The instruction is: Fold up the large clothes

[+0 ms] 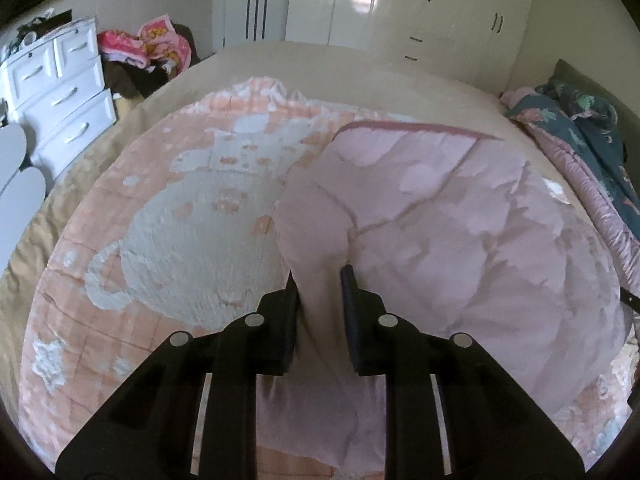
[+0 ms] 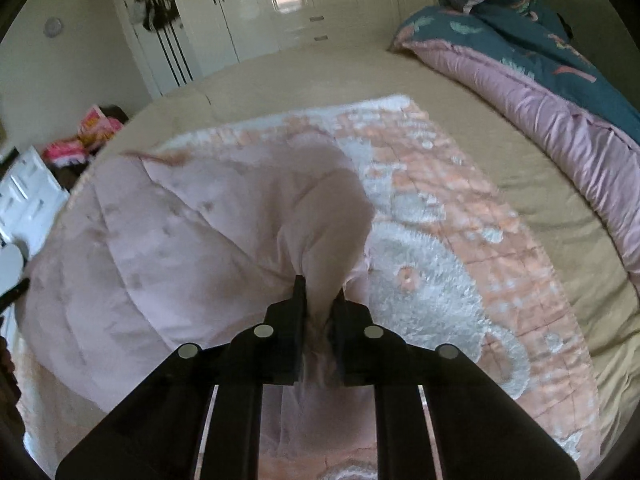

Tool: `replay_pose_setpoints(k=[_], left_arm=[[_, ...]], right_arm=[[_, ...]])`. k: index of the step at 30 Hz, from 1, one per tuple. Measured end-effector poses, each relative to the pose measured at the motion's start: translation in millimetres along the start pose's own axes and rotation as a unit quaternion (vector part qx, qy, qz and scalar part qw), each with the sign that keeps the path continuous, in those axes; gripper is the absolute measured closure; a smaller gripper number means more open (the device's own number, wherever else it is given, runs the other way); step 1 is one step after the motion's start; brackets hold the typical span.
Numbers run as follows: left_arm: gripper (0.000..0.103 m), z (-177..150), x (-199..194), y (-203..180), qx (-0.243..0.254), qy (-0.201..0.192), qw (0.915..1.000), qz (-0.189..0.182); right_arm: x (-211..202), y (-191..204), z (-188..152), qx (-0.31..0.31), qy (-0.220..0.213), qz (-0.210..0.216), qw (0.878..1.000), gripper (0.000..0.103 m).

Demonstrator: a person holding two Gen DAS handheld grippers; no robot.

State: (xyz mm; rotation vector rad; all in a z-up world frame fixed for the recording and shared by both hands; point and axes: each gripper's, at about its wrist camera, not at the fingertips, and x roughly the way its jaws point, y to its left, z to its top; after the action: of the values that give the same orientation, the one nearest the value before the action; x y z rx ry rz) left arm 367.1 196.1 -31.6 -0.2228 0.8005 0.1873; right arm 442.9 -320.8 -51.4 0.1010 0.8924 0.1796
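Left wrist view: left gripper (image 1: 320, 280) clamps a pinch of the pink blanket (image 1: 208, 216), spread on the bed (image 1: 360, 68), long axis toward the wardrobes (image 1: 400, 4); right gripper (image 2: 320, 288) clamps another fold.

The left gripper (image 1: 320, 276), a black two-finger tool with flat dark pads, pointed steeply downward, its jaws pinched on a bunched fold of the pale pink quilted blanket (image 1: 440, 216). The fold rose between the two fingers (image 1: 350, 292). The right gripper (image 2: 320, 290), of the same black build, was likewise angled downward, its jaws closed tight on a gathered ridge of the same blanket.
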Motion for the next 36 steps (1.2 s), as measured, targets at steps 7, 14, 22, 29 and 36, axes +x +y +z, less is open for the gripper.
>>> replay_pose_setpoints(k=[7,14,22,29,36], left_arm=[[0.082,-10,3,3,0.0,0.008,0.9999,0.015],[0.042,-18,-26,4,-0.011,0.006,0.9997,0.019],[0.016,-45,-41,16,-0.089,0.032,0.9952,-0.022],[0.016,-82,-44,32,-0.19,0.046,0.9769,-0.087],[0.016,-91,-11,36,-0.286,0.078,0.9425,-0.155]], right_arm=[[3,0,-11,-0.001,0.005,-0.011,1.0,0.079],[-42,-29,-27,0.102,-0.034,0.036,0.994,0.014],[-63,-37,-61,0.158,-0.034,0.04,0.986,0.008],[-53,-22,-87,0.169,-0.017,0.062,0.983,0.007],[-26,-7,-92,0.198,0.006,0.091,0.976,0.005]])
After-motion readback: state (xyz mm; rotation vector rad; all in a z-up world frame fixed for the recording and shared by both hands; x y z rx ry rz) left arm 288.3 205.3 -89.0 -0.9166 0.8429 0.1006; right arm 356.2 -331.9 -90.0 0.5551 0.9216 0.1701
